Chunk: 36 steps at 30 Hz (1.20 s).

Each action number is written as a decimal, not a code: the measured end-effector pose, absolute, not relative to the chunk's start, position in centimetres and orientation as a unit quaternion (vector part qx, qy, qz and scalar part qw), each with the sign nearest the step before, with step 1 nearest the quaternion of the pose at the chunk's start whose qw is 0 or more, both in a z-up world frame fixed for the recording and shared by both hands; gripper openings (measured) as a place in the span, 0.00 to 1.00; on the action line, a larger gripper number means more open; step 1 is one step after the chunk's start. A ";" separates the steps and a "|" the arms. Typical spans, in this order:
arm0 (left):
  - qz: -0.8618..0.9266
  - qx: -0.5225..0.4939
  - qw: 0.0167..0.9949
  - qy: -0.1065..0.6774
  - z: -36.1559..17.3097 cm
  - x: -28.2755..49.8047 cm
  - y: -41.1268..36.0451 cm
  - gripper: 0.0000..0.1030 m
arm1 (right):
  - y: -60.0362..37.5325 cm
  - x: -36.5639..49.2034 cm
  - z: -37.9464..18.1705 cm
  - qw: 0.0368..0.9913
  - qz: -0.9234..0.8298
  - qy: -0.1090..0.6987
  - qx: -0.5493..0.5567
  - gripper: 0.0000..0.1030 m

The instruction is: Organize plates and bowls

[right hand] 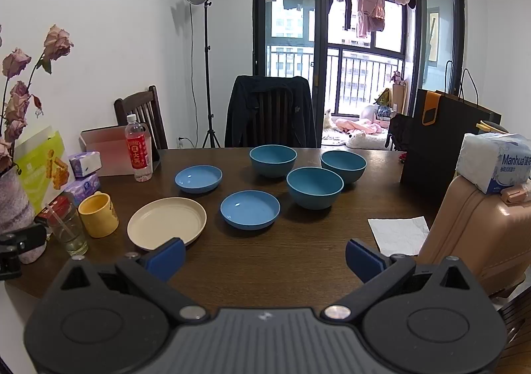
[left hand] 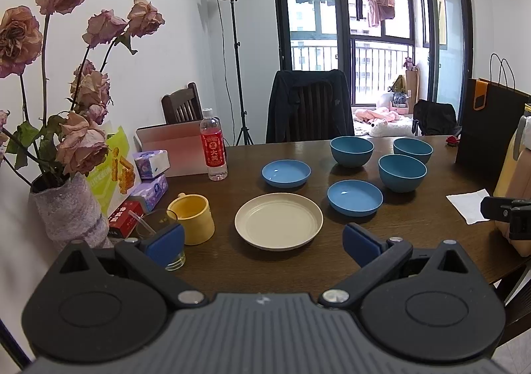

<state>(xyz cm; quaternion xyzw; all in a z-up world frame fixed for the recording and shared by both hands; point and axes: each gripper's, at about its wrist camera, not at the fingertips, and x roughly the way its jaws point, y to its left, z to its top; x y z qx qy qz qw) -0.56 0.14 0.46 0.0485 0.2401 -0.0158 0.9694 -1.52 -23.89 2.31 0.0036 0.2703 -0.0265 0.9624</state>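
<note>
On the dark wood-grain table [right hand: 265, 261], three deep blue bowls [right hand: 314, 187] cluster toward the far edge, mouths up; two shallow blue plates [right hand: 249, 209] and a ridged cream plate [right hand: 166, 223] lie flat nearer, all apart. Left gripper [left hand: 264, 243] and right gripper [right hand: 265, 258] hover spread wide and empty over bare tabletop.

Dark wood-grain table [left hand: 298, 274], matt blue bowls [left hand: 351, 151] (plastic-looking), glossy shallow blue dishes [left hand: 286, 173]
</note>
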 end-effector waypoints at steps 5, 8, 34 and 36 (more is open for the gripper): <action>-0.016 0.046 0.970 0.239 0.6 -0.7 0.3 1.00 | -23.5 -1.8 2.3 0.963 -0.029 0.268 0.003 1.00; -0.017 0.046 0.970 0.239 0.6 -0.8 0.3 1.00 | -23.5 -1.8 2.3 0.963 -0.028 0.268 0.003 1.00; -0.019 0.046 0.970 0.238 0.6 -1.3 0.0 1.00 | -23.8 -2.4 2.8 0.965 -0.025 0.263 0.002 1.00; -0.020 0.046 0.970 0.238 0.6 -1.3 0.1 1.00 | -23.9 -2.4 2.9 0.965 -0.025 0.262 0.002 1.00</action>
